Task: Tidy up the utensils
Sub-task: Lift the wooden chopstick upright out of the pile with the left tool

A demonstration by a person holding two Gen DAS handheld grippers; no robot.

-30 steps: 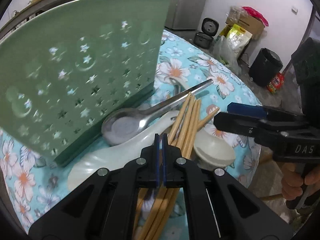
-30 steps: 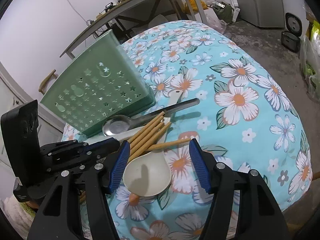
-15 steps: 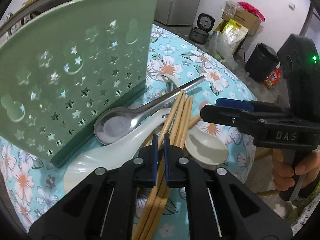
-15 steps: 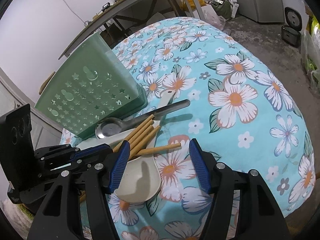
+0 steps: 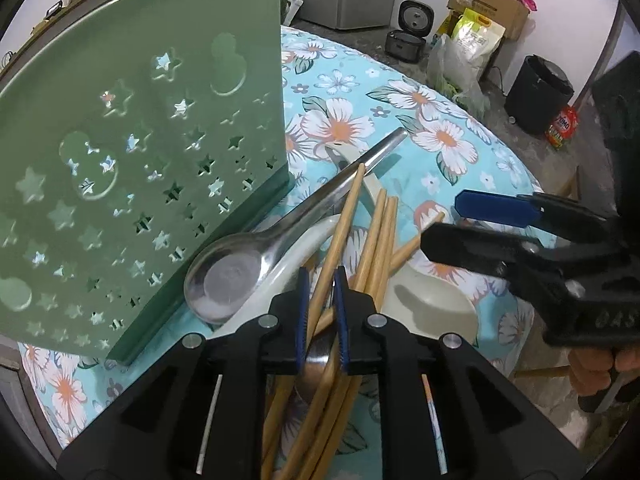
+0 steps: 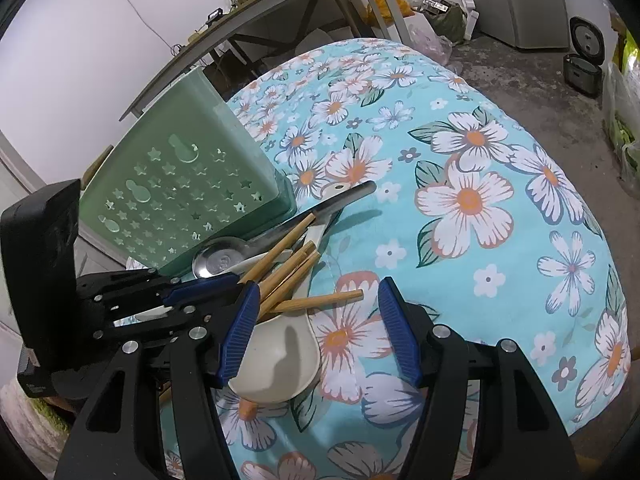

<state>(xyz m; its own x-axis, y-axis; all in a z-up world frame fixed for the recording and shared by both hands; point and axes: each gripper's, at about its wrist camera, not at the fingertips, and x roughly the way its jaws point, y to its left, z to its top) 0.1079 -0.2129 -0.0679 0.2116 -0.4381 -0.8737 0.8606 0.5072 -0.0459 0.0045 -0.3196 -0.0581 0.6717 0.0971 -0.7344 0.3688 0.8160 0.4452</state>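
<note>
**Left claw opens a narrow gap around one chopstick**

Your utensil pile sits at the near edge of the table [image 6: 520, 208], just beside the rack [image 5: 132, 152]. Beyond it, toward the far edge and the right side, the flowered cloth lies bare, so you have open room there. The rack stands right against the pile on the left, its lower corner nearly touching the steel spoon [image 5: 256, 256], which leaves little room on that side.

Your left gripper [image 5: 320, 320] has its blue pads narrowly apart, with a single chopstick [image 5: 340, 236] running up between them. A second ago those pads were pressed together; they have parted since. You cannot tell whether the pads touch the stick. Your right gripper [image 6: 316, 328] stands wide, as it did a second ago, over the bowl of the cream spoon [image 6: 276, 364], one pad beside the stick ends, the other over the cloth.

The remaining chopsticks [image 6: 292, 276] fan across the cream spoon and a white spoon [image 5: 280, 264]; one stick lies apart, crosswise. The steel spoon's handle points toward the table's middle.

The rack's perforated wall faces you and hides its inside; you cannot tell what it holds.
</note>
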